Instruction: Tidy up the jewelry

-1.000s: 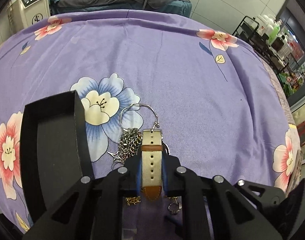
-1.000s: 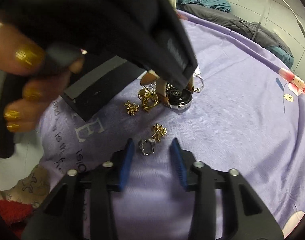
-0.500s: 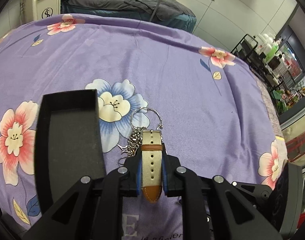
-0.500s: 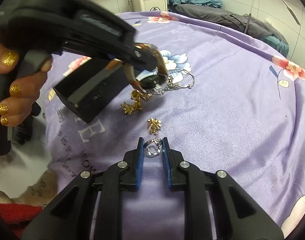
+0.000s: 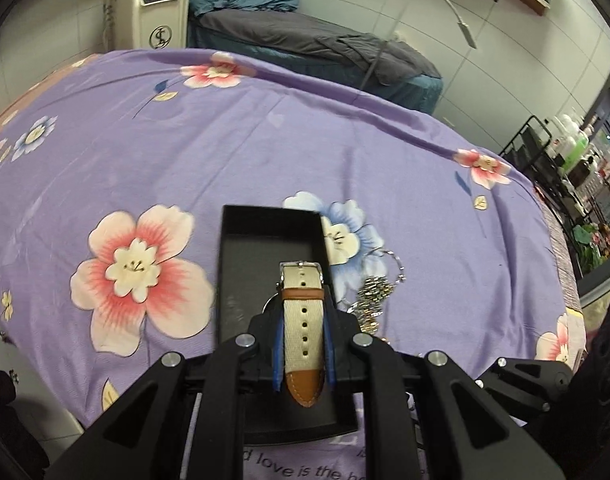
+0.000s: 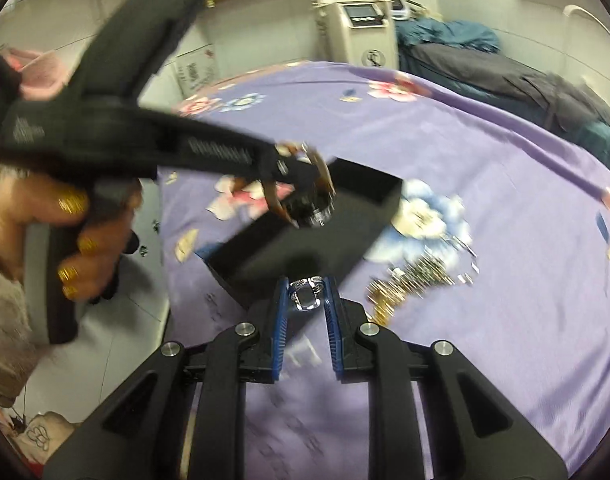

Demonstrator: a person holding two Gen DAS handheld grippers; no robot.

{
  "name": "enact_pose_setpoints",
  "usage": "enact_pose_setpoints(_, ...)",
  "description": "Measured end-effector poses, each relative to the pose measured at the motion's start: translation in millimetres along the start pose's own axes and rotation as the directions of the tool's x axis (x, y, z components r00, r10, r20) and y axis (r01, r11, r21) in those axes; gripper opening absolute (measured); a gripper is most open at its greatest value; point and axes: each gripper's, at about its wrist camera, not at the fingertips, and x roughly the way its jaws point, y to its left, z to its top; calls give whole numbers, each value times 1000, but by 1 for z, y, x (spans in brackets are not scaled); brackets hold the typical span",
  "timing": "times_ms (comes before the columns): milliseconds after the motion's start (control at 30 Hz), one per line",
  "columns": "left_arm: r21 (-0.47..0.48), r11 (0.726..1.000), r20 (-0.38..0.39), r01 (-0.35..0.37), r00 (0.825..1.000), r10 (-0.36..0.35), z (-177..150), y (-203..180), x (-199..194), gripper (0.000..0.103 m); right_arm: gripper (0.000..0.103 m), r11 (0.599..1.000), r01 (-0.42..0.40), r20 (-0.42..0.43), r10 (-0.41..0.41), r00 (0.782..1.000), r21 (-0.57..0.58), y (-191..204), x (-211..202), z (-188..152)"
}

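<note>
My left gripper (image 5: 304, 322) is shut on a watch with a cream and tan strap (image 5: 303, 320) and holds it above the open black box (image 5: 249, 256). In the right wrist view the left gripper (image 6: 289, 168) hangs over that box (image 6: 369, 188) with the watch's dark face (image 6: 309, 206) dangling. My right gripper (image 6: 305, 294) is shut on a silver ring (image 6: 305, 294), raised near the box's near corner. A pile of silver and gold jewelry (image 6: 417, 276) lies right of the box; it also shows in the left wrist view (image 5: 375, 292).
The purple flowered cloth (image 5: 265, 140) covers the table. A white machine (image 5: 157, 12) and a dark bed (image 5: 305, 36) stand behind it. A shelf rack with bottles (image 5: 577, 160) is at the right. The table's near edge drops to the floor at the left (image 6: 117, 320).
My left gripper carried the watch left, from over the jewelry pile to over the black box. My right gripper closed on the silver ring and lifted it toward the box.
</note>
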Motion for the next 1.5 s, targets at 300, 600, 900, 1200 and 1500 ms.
enact_pose_setpoints(300, -15, 999, -50, -30, 998, 30, -15, 14, 19, 15, 19, 997, 1, -36, -4, 999, -74, 27, 33, 14)
enact_pose_setpoints(600, -17, 998, -19, -61, 998, 60, -14, 16, 15, 43, 53, 998, 32, -16, -33, 999, -62, 30, 29, 11)
enact_pose_setpoints(900, -19, 997, 35, -73, 997, 74, -18, 11, 1, 87, 53, 994, 78, 12, -79, 997, 71, 1, 3, -8)
enact_pose_setpoints(1200, 112, 993, 75, -23, 997, 14, -31, -30, -1, 91, 57, 959, 189, -24, -188, 982, 213, -56, -18, -44)
enact_pose_setpoints(1500, 227, 974, 31, 13, 999, -21, -28, -61, 24, 71, 57, 968, 206, -50, -201, 978, 141, -55, -12, -56)
